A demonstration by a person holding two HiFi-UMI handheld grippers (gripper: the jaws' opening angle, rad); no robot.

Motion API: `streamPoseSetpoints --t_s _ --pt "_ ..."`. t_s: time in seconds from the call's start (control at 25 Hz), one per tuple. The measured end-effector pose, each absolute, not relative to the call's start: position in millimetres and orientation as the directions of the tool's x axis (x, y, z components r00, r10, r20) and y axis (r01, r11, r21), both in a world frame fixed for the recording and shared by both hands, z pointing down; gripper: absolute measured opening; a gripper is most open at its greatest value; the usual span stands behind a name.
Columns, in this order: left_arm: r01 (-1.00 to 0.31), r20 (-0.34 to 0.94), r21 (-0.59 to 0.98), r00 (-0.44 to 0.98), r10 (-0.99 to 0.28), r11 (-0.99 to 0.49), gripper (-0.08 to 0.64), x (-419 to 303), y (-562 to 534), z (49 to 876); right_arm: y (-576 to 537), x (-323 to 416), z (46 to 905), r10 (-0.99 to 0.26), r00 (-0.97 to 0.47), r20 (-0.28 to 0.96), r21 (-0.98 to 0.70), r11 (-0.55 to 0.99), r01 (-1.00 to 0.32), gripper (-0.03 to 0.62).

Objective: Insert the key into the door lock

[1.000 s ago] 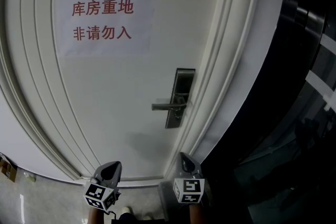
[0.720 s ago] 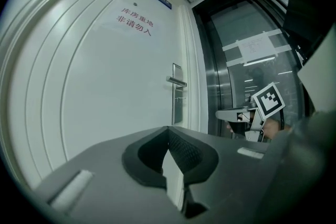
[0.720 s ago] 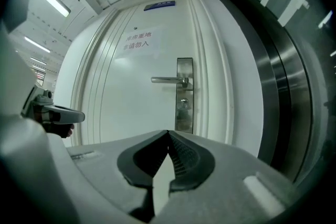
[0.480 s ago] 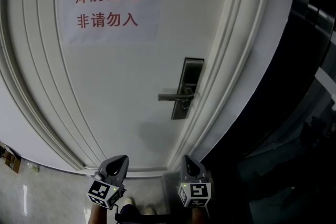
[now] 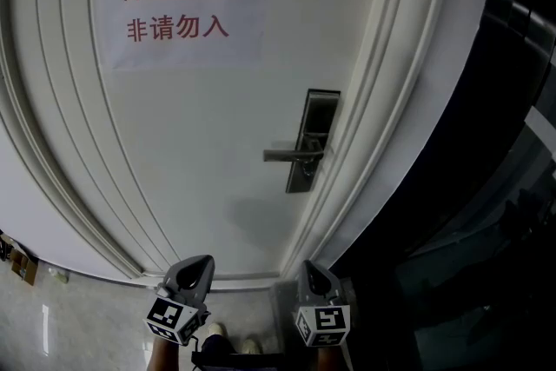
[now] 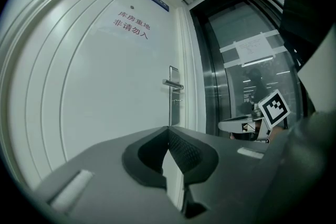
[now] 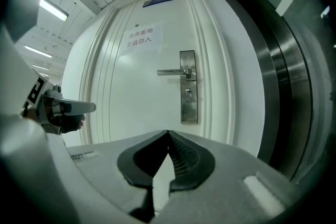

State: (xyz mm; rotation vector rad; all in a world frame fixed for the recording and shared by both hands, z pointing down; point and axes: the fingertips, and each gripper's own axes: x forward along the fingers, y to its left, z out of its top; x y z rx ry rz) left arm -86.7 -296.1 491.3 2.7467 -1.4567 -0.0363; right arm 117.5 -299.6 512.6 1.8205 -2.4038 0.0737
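Note:
A white door [image 5: 200, 152] carries a steel lock plate [image 5: 313, 139] with a lever handle [image 5: 291, 155] that points left. The right gripper view shows the plate [image 7: 189, 86], its handle [image 7: 176, 72] and a small keyhole [image 7: 188, 93] below the handle. My left gripper [image 5: 201, 261] and right gripper [image 5: 306, 267] are held low, side by side, well short of the door. Both point toward it. The left gripper's [image 6: 168, 128] jaws are shut with pads touching. My right gripper [image 7: 168, 132] is shut too. I see no key in either.
A paper sign [image 5: 182, 9] with red characters is stuck on the door's upper part. Moulded frame strips [image 5: 391, 100] run down the right of the door, and beyond them is a dark glass and steel panel [image 5: 495, 187]. A small box [image 5: 22, 267] lies on the tiled floor at the left.
The door and lock have slid up and to the right in the head view. Both grippers sit slightly lower in the picture and stay shut.

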Motion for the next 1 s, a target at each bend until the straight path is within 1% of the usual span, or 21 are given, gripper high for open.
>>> streamPoseSetpoints --t_s 0.36,1.0 --pt "-0.828 -0.008 0.043 0.559 -0.829 -0.558 0.003 -88 -292 491 -298 110 505 -0.953 -0.284 0.11 0.038 0.289 -0.956 0.0" --pt "-0.832 -0.003 0.048 0.553 -0.833 -0.552 0.003 -91 -286 493 -294 103 508 -0.944 -0.307 0.118 0.031 0.313 -0.949 0.0"
